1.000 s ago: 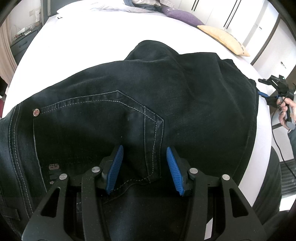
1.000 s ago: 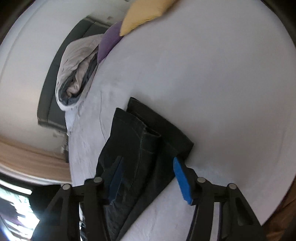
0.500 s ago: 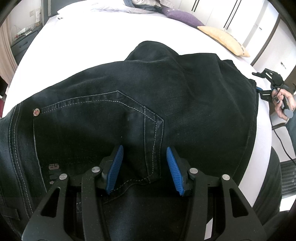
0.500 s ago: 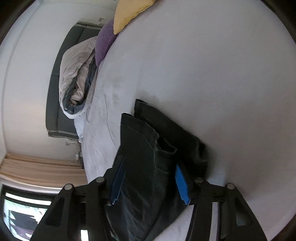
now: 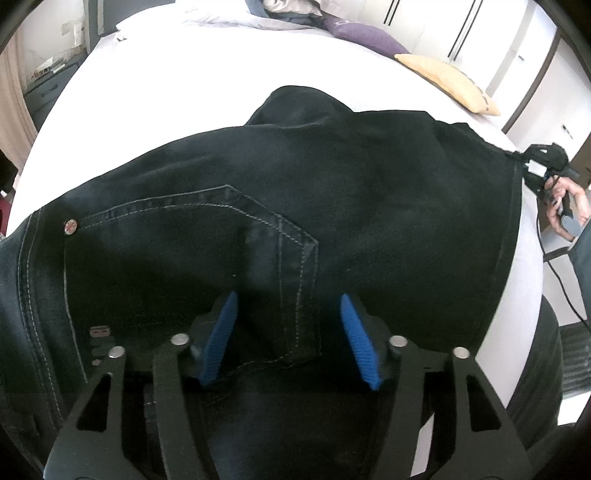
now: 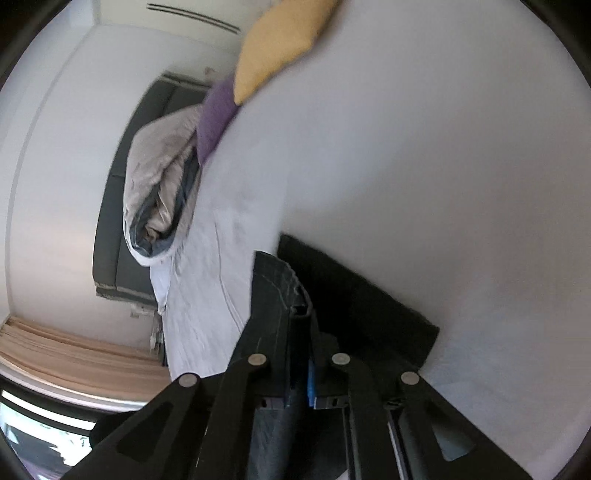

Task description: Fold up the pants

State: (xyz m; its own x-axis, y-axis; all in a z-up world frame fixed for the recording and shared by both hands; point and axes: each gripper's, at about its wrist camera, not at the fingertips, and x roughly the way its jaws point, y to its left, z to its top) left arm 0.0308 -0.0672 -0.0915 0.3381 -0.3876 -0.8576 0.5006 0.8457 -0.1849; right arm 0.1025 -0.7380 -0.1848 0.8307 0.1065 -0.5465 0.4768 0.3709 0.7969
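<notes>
Black jeans (image 5: pixel 332 192) lie spread across the white bed (image 5: pixel 184 81), back pocket up. My left gripper (image 5: pixel 288 339) is open, its blue pads resting on the denim either side of the pocket's lower corner. In the right wrist view my right gripper (image 6: pixel 301 373) is shut on the hem of the jeans' leg (image 6: pixel 280 288), with the fabric pinched between the pads. A second dark layer (image 6: pixel 362 314) lies on the bed beside it. The right gripper also shows at the far right of the left wrist view (image 5: pixel 546 158), at the jeans' edge.
A yellow pillow (image 5: pixel 447 81) and a purple pillow (image 5: pixel 365 35) lie at the far side of the bed. A rolled grey duvet (image 6: pixel 162 188) lies by the dark headboard (image 6: pixel 114 229). White wardrobes (image 5: pixel 480 33) stand behind. A cable (image 5: pixel 554 266) hangs by the bed's right edge.
My right gripper moved in over the jeans' leg hem and closed on it. My left gripper stayed open on the pocket area.
</notes>
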